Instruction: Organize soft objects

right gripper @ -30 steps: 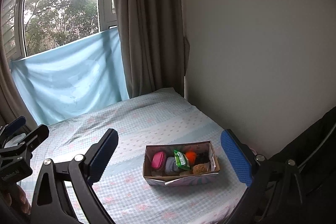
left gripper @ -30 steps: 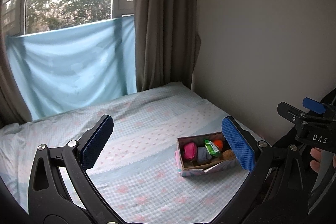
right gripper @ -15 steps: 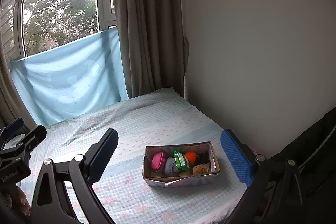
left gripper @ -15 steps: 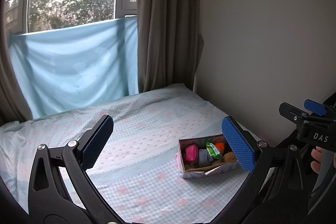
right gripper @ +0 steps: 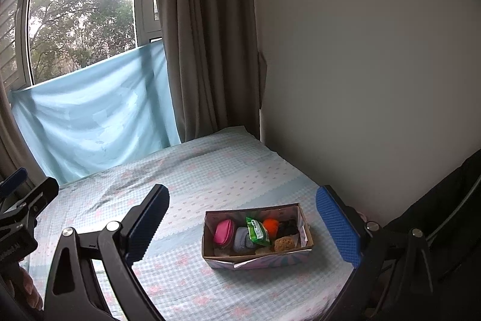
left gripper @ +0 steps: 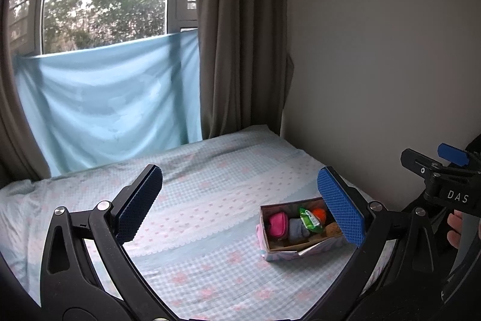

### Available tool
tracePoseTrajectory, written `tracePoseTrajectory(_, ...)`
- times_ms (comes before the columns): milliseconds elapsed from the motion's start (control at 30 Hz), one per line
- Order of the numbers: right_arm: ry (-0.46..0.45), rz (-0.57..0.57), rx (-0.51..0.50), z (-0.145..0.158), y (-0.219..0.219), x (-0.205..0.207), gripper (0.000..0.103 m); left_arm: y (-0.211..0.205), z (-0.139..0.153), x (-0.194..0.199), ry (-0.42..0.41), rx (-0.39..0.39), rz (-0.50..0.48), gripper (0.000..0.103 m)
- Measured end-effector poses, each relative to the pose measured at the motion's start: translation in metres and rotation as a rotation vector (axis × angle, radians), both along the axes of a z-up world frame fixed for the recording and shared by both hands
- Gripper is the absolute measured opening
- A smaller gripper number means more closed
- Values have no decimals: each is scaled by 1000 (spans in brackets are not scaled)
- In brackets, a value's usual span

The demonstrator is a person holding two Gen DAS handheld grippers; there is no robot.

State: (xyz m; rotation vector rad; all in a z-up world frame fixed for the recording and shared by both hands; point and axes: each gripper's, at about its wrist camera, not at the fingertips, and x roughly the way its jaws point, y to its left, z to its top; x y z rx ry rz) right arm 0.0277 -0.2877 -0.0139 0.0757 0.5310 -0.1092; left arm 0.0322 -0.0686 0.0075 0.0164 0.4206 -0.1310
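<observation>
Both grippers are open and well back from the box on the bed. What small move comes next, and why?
Probably bring the right hand-held gripper forward and down toward the box. Its jaws are wide open, empty, and frame the box, where the pink pouch sits exposed at the left end.

Bed [right gripper: 210,170] open left of box [right gripper: 258,257]; wall [right gripper: 360,80] close right; curtain [right gripper: 207,50] behind.

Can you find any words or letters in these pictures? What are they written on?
"DAS": white letters on the black body of the right gripper, seen from the left wrist view.
Pale print on the left gripper body at the right wrist view's left edge: too blurred and cut off to read.
Green packet in the cardboard box: print too small to read.
</observation>
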Motion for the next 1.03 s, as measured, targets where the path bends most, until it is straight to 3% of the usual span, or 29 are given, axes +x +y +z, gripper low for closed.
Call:
tracePoseTrajectory(767,7,6,3,0,-8,11,97,-10,3,0,-41,39,-2,103)
tracePoseTrajectory(1033,43,2,-2,-7,-13,24,97,-13,-3,8,-28,11,-3,103)
